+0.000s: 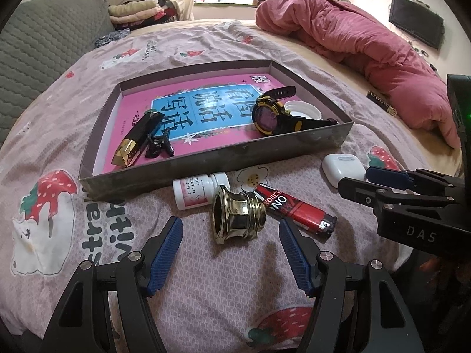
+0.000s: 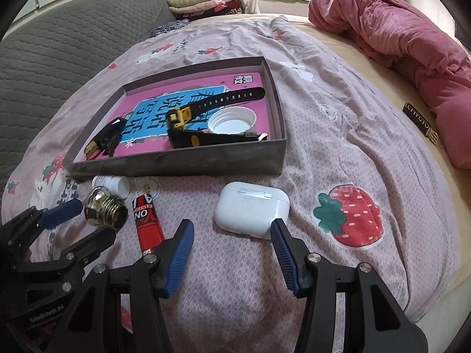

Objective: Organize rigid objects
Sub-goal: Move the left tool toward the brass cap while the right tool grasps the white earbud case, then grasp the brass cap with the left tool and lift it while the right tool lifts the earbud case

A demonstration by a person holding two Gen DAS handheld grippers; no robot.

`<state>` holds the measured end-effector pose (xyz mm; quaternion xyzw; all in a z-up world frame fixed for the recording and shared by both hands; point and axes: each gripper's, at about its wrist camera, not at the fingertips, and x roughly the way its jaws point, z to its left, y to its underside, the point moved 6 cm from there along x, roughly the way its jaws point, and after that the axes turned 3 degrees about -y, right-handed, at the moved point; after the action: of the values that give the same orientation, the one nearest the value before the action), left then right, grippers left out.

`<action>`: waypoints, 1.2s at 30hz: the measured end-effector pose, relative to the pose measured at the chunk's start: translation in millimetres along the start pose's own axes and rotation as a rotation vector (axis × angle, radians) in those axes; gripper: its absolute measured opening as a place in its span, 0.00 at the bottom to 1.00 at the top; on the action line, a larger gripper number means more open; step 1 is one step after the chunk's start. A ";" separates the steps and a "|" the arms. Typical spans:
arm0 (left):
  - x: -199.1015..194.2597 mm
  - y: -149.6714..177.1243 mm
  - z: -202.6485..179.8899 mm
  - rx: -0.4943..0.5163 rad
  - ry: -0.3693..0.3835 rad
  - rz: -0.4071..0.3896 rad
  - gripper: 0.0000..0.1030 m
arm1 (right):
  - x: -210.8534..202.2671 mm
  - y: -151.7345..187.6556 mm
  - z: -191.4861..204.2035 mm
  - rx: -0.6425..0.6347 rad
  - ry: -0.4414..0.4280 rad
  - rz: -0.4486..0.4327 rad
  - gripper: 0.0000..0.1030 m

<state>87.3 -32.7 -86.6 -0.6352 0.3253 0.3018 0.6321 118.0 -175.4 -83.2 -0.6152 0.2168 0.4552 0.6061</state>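
A shallow grey box [image 1: 206,164] [image 2: 176,164] lies on the bed with a pink book inside, plus a black-yellow watch [image 1: 273,114] [image 2: 188,123], a white lid [image 1: 303,110] [image 2: 232,122], a gold-black lipstick [image 1: 135,139] and a small black clip [image 1: 159,145]. In front of it lie a brass fitting [image 1: 238,214] [image 2: 104,210], a white pill bottle [image 1: 200,189] [image 2: 113,184], a red lighter [image 1: 297,210] [image 2: 147,223] and a white earbud case [image 1: 343,169] [image 2: 253,209]. My left gripper [image 1: 231,235] is open just short of the brass fitting. My right gripper [image 2: 232,232] is open just short of the earbud case.
A rumpled pink quilt [image 1: 353,47] [image 2: 397,38] lies at the back right. A grey quilted cushion [image 1: 44,44] is at the left, folded clothes [image 1: 138,10] at the back. A small black label [image 2: 421,125] lies on the sheet near the quilt.
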 end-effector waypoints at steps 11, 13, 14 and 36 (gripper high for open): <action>8.7 -2.4 3.3 -0.025 -0.007 0.008 0.67 | 16.0 -1.3 -8.0 0.053 0.035 0.014 0.67; 8.5 -2.3 3.5 -0.025 -0.009 0.008 0.67 | 19.3 -1.6 -10.7 0.075 0.029 0.015 0.67; 8.7 -2.4 3.6 -0.027 -0.009 0.007 0.67 | 21.3 -1.8 -11.9 0.084 0.030 0.015 0.67; 19.7 -7.0 5.2 -0.021 -0.046 -0.013 0.67 | 38.0 -6.2 -12.3 0.008 0.099 0.001 0.59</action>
<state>105.0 -28.2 -98.0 -0.6369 0.3034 0.3154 0.6347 145.4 -175.1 -112.9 -0.6345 0.2487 0.4237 0.5966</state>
